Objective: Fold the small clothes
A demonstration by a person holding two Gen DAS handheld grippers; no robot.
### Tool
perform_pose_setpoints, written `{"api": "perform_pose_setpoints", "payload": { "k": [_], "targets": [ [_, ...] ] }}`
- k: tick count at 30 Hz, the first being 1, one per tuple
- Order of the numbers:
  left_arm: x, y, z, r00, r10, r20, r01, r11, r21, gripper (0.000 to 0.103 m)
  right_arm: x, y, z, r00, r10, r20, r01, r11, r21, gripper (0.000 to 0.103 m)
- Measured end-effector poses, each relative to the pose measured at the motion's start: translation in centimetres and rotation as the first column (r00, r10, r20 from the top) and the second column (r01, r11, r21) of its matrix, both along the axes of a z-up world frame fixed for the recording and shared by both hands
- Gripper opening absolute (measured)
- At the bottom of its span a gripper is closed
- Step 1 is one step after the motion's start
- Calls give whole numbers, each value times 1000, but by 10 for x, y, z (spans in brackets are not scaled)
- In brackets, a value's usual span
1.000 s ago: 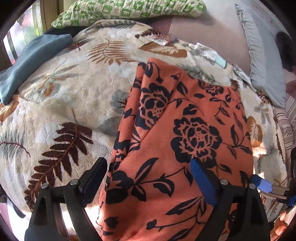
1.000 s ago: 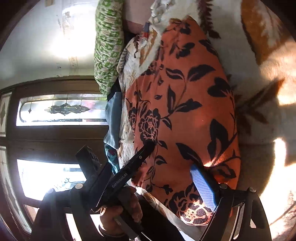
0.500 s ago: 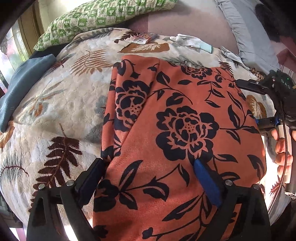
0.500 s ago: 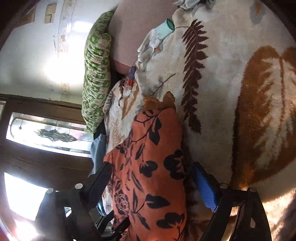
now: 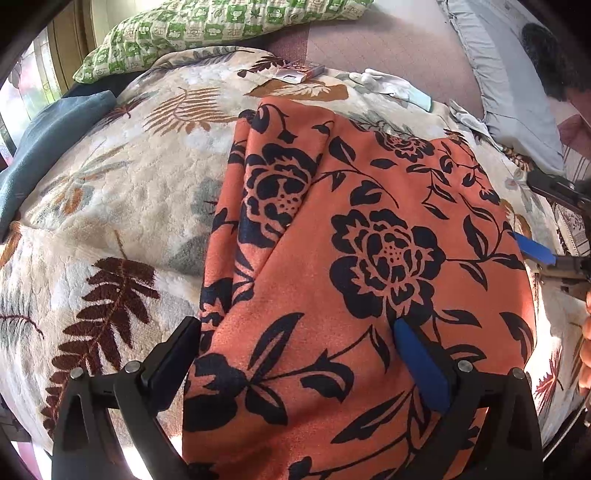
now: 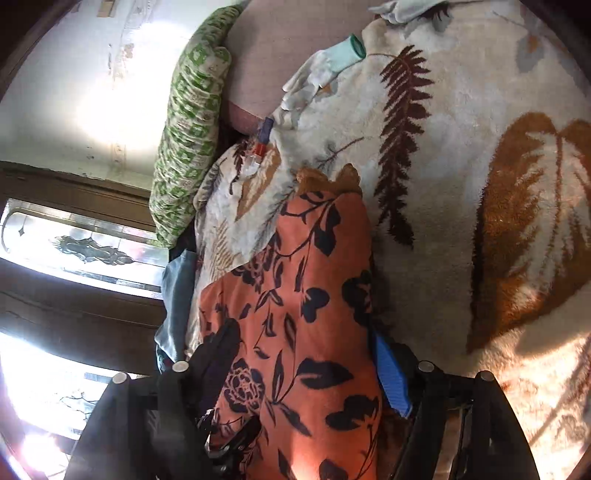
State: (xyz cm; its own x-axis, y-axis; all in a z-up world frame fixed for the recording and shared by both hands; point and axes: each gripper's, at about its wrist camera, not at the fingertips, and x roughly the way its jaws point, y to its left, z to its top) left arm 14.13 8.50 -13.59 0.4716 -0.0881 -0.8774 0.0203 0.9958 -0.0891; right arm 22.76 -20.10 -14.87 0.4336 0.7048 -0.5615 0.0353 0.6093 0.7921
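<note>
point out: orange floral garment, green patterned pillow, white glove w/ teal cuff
orange floral garment [image 5: 369,258], left wrist view: on the big black flower mid-cloth.
green patterned pillow [image 5: 221,26], left wrist view: on its middle, at the top of the picture.
white glove [image 6: 332,62], right wrist view: near its teal cuff.

We see both fisheye views in bright daylight, their edges bent and ringed by a dark vignette. In the right wrist view, the window [image 6: 85,251] at left blows out to white glare, as does the wall [image 6: 92,92] above it. Sun patches and soft shadows fall across the leaf-print blanket [image 6: 517,206] at right. Focus stays sharp on the near orange cloth [image 5: 369,258].
</note>
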Motion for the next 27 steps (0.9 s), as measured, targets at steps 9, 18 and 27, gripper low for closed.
{"api": "perform_pose_setpoints", "payload": {
  "k": [9,18,27],
  "targets": [
    [0,-1,3,1000,3,1,-3,1000,10,103,-52,12,-39,991,80,-110,-76,996,45,49],
    [0,0,12,1000,6,6,-6,1000,-9,102,-64,23,-31,994,55,-98,-66,991,-120,55],
    [-14,118,42,987,160,3,-146,907,-395,102,-87,22,61,989,67,129,-59,996,-63,73]
  ]
}}
